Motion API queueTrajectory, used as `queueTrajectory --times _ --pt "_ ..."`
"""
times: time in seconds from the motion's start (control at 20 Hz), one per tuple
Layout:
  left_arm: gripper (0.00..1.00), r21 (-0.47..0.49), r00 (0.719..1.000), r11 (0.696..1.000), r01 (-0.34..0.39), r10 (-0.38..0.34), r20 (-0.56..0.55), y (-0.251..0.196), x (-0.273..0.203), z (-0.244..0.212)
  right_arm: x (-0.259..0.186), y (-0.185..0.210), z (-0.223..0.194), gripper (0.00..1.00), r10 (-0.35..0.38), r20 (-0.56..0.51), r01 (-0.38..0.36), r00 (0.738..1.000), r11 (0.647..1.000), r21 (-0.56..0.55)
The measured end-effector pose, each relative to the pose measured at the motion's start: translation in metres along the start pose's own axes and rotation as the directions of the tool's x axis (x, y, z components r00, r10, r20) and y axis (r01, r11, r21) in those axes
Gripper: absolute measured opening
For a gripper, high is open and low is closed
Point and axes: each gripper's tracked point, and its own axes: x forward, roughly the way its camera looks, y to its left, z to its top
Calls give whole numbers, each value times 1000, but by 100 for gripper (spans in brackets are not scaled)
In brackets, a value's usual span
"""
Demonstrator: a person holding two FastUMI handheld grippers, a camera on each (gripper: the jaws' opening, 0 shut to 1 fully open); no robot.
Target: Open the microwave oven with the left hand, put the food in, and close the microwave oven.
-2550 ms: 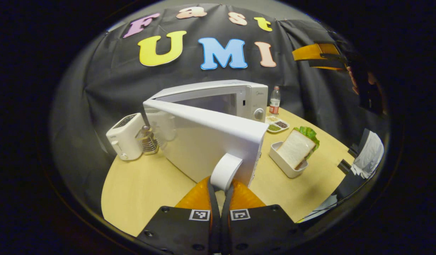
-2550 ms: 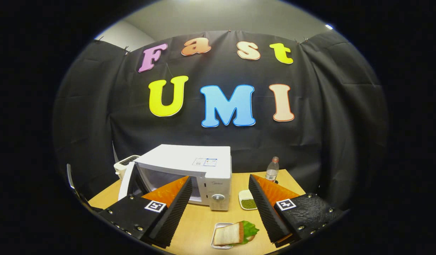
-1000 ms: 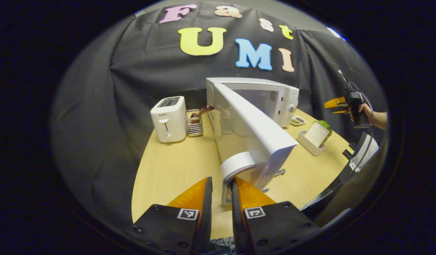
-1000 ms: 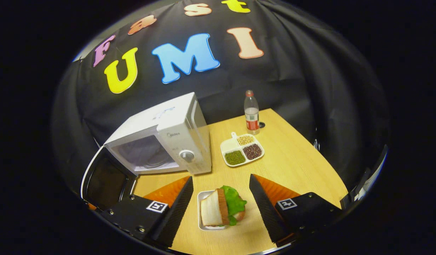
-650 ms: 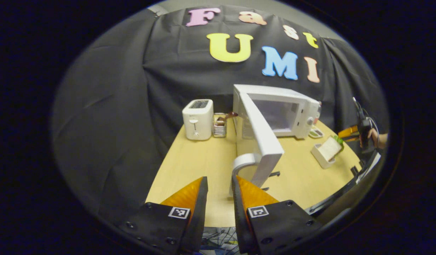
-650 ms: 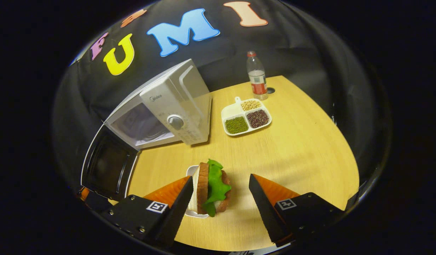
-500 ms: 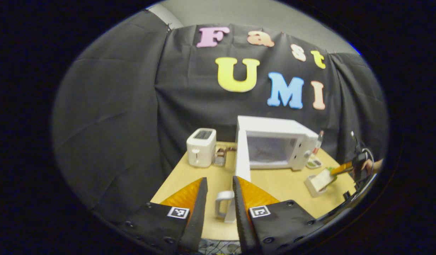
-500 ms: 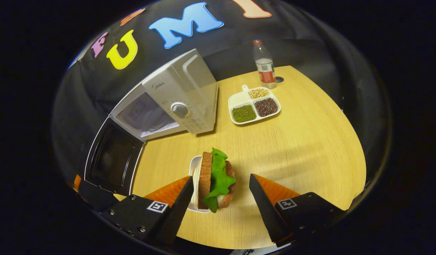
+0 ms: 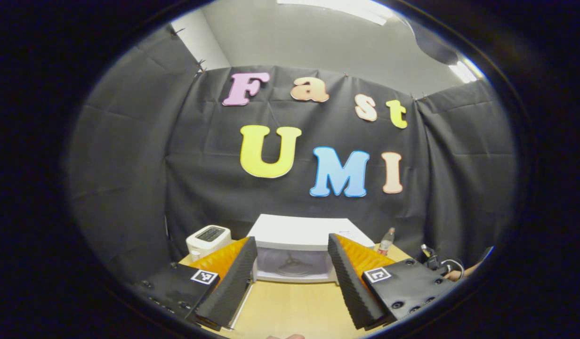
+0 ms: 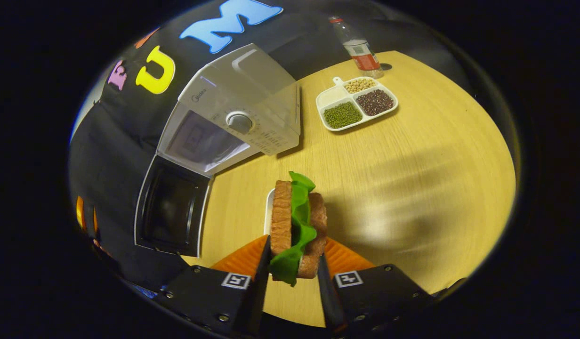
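On the table [image 10: 412, 197], right gripper view: the right gripper [image 10: 294, 270] is closed on the sandwich [image 10: 297, 221], one finger against each bread face, lettuce hanging between them. The sandwich stands on edge over a small white tray [image 10: 269, 207]; whether it rests in the tray or is lifted off it is hard to judge from this angle. The microwave [image 10: 238, 113] sits at 11 o'clock from the sandwich, cavity exposed. Its door [image 10: 170, 209] is swung wide open and lies at 9 o'clock from the sandwich, dark window facing the camera. A divided dish [image 10: 357, 102] with green, dark and pale grains is at 1 o'clock, well apart from the sandwich, and a bottle [image 10: 358, 47] stands just beyond it at the table's far edge.

Left gripper view: the left gripper [image 9: 292, 275] has its fingers spread wide apart and holds nothing. It points straight at the microwave [image 9: 299, 242], whose open cavity shows between the fingers with the turntable visible inside. A toaster [image 9: 207, 238] stands at 10 o'clock from the gripper, just beside the microwave. The bottle [image 9: 386, 241] is at 2 o'clock. At 3 o'clock, near the edge of the view, a hand [image 9: 455, 273] holds a dark piece of equipment, probably the other gripper's handle, too small to confirm.
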Motion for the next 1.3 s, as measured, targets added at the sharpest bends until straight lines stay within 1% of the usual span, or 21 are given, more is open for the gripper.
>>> queueTrajectory --times 0.05,0.1,0.15,0.25,0.3,0.35,0.4,0.55,0.7,0.8,0.95,1.05,1.2,1.3 --pt "98 -4 1000 1000 24 -24 14 -15 3 6 -2 0 1 39 4 -8 -4 1000 1000 -5" --pt "97 1 999 999 43 -43 20 -25 7 5 -1 0 4 39 0 7 0 1000 1000 16" --pt "98 10 998 998 58 -59 19 -30 10 6 -3 1 5 25 -4 18 4 1000 1000 20" --pt "98 24 996 996 82 -83 26 -28 12 10 -12 8 12 25 4 63 -6 998 999 36" --pt "97 28 995 995 93 -94 29 -27 13 12 -21 15 13 30 12 90 -15 996 999 41" --pt "97 35 995 995 98 -99 31 -23 14 14 -26 22 18 25 16 116 -21 993 999 42" --pt "97 43 994 994 101 -102 32 -15 16 16 -33 33 18 25 24 141 -30 990 999 40" --pt "97 49 994 993 104 -106 37 11 16 25 -44 76 21 25 82 205 -93 975 995 43" --pt "97 39 994 994 101 -102 44 45 16 30 -51 130 23 25 161 270 -180 949 983 46" --pt "98 32 994 995 97 -98 43 69 13 32 -48 164 24 24 212 300 -239 930 969 56" --pt "97 31 994 995 94 -96 48 107 8 34 -34 205 24 25 251 321 -293 913 952 89" --pt "96 39 994 995 89 -91 54 129 4 37 -21 227 22 25 270 324 -316 907 943 100" --pt "98 34 997 997 64 -66 45 165 -3 31 -2 252 20 25 286 321 -335 903 936 108" --pt "97 29 998 999 46 -47 45 186 -8 31 10 269 20 24 300 323 -351 898 930 111"
